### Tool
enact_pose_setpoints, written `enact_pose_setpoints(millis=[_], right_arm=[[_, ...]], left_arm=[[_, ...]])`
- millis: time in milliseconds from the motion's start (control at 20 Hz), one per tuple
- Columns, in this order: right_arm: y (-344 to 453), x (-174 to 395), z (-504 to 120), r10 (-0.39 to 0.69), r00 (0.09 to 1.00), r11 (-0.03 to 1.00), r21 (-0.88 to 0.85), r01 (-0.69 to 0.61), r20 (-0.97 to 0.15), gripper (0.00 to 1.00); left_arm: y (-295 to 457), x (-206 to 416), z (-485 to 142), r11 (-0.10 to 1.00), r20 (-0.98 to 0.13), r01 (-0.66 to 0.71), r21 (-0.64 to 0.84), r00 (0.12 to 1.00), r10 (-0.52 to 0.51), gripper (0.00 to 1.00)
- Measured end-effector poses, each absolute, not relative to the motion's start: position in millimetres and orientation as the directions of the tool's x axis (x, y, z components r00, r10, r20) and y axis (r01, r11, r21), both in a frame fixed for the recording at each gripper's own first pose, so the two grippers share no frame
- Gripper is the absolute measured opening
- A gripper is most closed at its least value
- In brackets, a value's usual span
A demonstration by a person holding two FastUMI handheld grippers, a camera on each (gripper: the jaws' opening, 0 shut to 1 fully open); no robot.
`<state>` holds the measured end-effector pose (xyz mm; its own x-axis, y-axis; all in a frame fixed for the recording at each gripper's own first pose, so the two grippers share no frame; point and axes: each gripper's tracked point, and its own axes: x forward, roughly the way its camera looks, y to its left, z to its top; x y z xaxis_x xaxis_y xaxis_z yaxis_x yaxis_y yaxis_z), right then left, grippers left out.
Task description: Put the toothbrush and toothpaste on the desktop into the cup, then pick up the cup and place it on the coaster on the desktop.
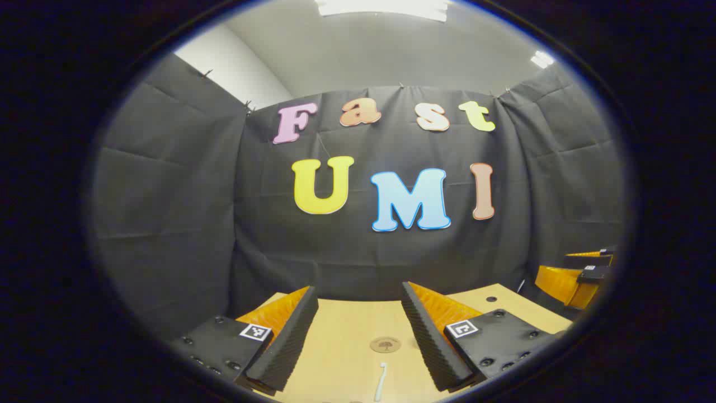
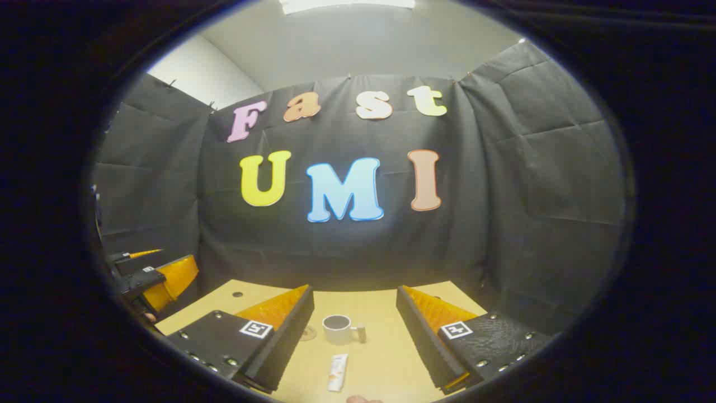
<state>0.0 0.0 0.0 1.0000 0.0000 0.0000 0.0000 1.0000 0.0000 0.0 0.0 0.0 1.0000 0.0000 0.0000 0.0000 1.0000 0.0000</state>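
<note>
Toothbrush flat on the desk near its front edge, coaster just behind it, both between the spread fingers of the left gripper. Toothpaste flat toward the front edge, cup upright behind it, apart from it. Right gripper likewise spread wide, holding nothing.

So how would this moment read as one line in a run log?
stage: start | left gripper: open above toothbrush | right gripper: open above toothpaste | cup: empty, off coaster

Each handheld two-finger left gripper and right gripper has ridged, wedge-shaped fingers. Flat black plates studded with round screws back the fingers. Each plate bears a small square black-and-white marker.
</note>
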Motion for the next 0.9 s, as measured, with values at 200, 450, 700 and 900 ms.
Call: enact_pose_setpoints(millis=[200, 450, 700, 900], right_arm=[[0.5, -1.6, -7.6, -0.004, 1.000, 1.000, 0.022, 0.004, -0.005, 0.94], [3.7, -4.6, -10.0, 0.024, 1.000, 1.000, 0.003, -0.024, -0.004, 0.93], [-0.7, -5.5, -17.1, 0.026, 0.999, 0.999, -0.021, -0.027, -0.033, 0.94], [-4.5, -5.2, -20.9, 0.031, 0.998, 0.999, -0.023, -0.032, -0.052, 0.94]], left_arm=[[-16.3, -3.3, -0.7, 0.999, -0.002, 0.037, 0.012, 0.999, -0.037, 0.99], [-20.6, -4.2, -9.5, 0.999, -0.034, 0.035, 0.004, 0.999, -0.035, 0.97], [-22.2, -8.7, -13.9, 0.999, -0.057, 0.033, 0.013, 0.998, -0.032, 0.99], [-22.7, -9.0, -17.1, 1.000, -0.069, 0.022, 0.008, 0.997, -0.021, 0.99]])
